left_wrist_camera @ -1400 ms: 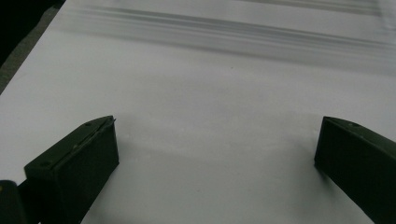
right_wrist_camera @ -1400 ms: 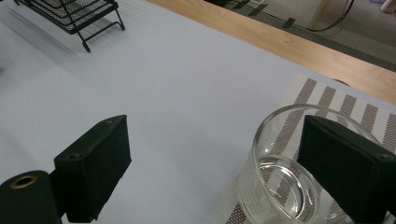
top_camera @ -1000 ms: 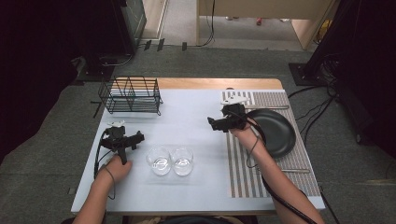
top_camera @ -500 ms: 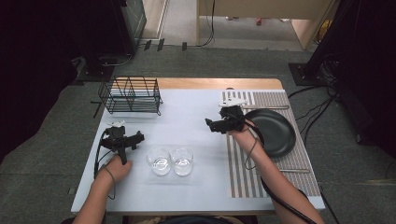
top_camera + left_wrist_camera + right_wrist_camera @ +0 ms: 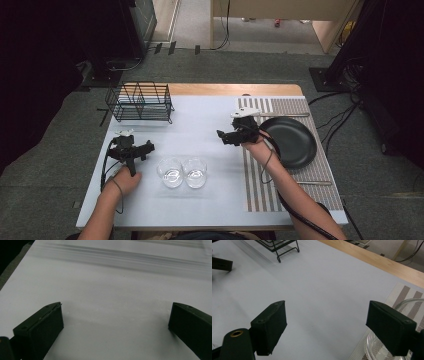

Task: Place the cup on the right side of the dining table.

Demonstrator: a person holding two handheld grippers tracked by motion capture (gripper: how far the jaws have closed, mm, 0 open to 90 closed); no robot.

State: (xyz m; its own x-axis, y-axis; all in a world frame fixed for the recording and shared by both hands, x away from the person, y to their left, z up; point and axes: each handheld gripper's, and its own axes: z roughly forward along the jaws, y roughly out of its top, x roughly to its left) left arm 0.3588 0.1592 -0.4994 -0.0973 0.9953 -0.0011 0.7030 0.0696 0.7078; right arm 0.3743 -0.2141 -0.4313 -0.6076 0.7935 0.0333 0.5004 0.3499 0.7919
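Clear glass rim (image 5: 412,300) faint; cut off at corner

Spread fingers (image 5: 40,327) over white table (image 5: 112,290)

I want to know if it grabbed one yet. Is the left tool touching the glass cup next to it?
Apart. In the high view, a strip of bare white table lies between the left tool and the nearer glass cup.

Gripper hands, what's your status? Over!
Left gripper open, empty. Right gripper open, just been closing, nothing between. Two glasses untouched. Nothing blocking.
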